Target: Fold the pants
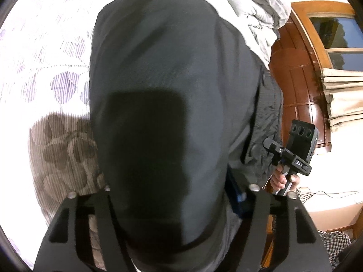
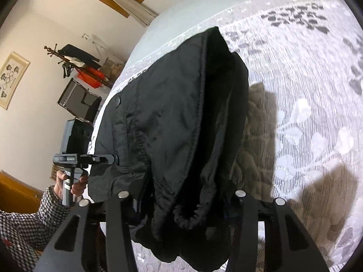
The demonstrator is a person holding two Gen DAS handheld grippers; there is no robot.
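Dark pants (image 1: 163, 72) lie on a white floral bed cover (image 1: 45, 68) and fill the left wrist view. Their near end runs up between the fingers of my left gripper (image 1: 172, 204), whose tips are hidden under the cloth. In the right wrist view the pants (image 2: 177, 113) are bunched, with the elastic waistband (image 2: 188, 217) hanging between the fingers of my right gripper (image 2: 181, 204). This end hangs above the bed cover (image 2: 306, 113) and casts a shadow on it. Each view shows the other gripper at the pants' edge, the right gripper (image 1: 267, 142) and the left gripper (image 2: 114, 157), each held by a hand.
A grey quilt (image 1: 254, 11) lies at the far end of the bed, beside a wooden panel (image 1: 295, 79) and a curtained window (image 1: 340, 34). Past the bed's edge stand a coat rack (image 2: 68, 56), a red box (image 2: 90, 77) and an open dark case (image 2: 79, 99). A checked sleeve (image 2: 27, 222) is at lower left.
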